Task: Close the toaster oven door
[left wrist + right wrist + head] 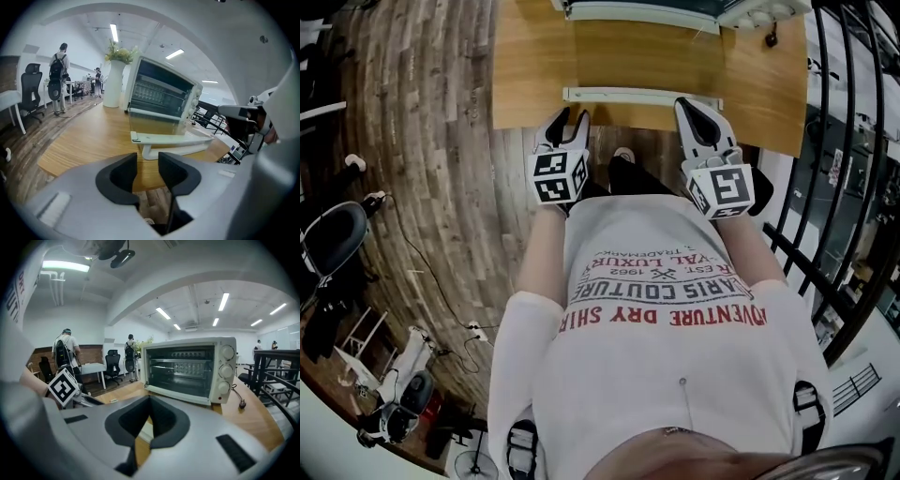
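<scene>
A white toaster oven (161,93) stands on the wooden table (525,66), its glass door (154,126) dropped flat toward me with the white handle (173,138) at the near edge. From the head view, the oven (642,11) is at the top edge, and the door handle (642,95) lies just beyond both grippers. My left gripper (567,127) hovers short of the handle's left end, its jaws a narrow gap apart and empty. Off the handle's right end, my right gripper (698,117) has its fingertips touching. The right gripper view looks into the oven's open cavity (187,369).
A black railing (844,187) runs along the right. The oven's plug (242,403) lies on the table to its right. A tall white vase with plants (112,84) stands behind the oven. Office chairs (29,93) and people are farther back on the wooden floor (422,141).
</scene>
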Tool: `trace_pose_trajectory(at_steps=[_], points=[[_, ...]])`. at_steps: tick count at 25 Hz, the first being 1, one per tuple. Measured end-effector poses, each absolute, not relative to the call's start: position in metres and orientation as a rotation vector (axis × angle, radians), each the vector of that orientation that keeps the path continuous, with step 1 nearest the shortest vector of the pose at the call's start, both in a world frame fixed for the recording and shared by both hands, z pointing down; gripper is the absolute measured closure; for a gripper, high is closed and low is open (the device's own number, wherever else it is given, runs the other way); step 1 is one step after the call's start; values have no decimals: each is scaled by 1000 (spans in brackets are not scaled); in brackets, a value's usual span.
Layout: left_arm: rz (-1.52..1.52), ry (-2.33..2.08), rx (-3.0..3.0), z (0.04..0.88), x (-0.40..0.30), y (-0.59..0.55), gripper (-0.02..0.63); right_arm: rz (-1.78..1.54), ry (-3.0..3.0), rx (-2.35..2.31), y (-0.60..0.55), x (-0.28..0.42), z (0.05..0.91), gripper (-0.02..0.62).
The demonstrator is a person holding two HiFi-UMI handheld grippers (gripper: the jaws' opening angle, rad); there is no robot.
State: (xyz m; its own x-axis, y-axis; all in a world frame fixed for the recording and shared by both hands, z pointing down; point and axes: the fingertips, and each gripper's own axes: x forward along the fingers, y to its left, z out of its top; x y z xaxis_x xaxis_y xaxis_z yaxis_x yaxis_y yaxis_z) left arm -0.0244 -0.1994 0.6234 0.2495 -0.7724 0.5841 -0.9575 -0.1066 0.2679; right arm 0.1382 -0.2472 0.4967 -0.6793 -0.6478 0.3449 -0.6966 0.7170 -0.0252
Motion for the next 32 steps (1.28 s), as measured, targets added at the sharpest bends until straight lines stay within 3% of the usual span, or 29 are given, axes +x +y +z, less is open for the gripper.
trace_pose_trajectory(at_steps=[5, 11, 32], points=[[427, -1582, 1898, 635, -22, -212, 458, 255, -2596, 1025, -247, 141, 511, 606], [448, -1612, 1873, 640, -23, -221, 522, 266, -2584, 1006, -252, 146, 517, 606], [397, -1617, 1942, 567, -26, -229, 525, 215, -2612, 1111, -250, 151, 477, 606]])
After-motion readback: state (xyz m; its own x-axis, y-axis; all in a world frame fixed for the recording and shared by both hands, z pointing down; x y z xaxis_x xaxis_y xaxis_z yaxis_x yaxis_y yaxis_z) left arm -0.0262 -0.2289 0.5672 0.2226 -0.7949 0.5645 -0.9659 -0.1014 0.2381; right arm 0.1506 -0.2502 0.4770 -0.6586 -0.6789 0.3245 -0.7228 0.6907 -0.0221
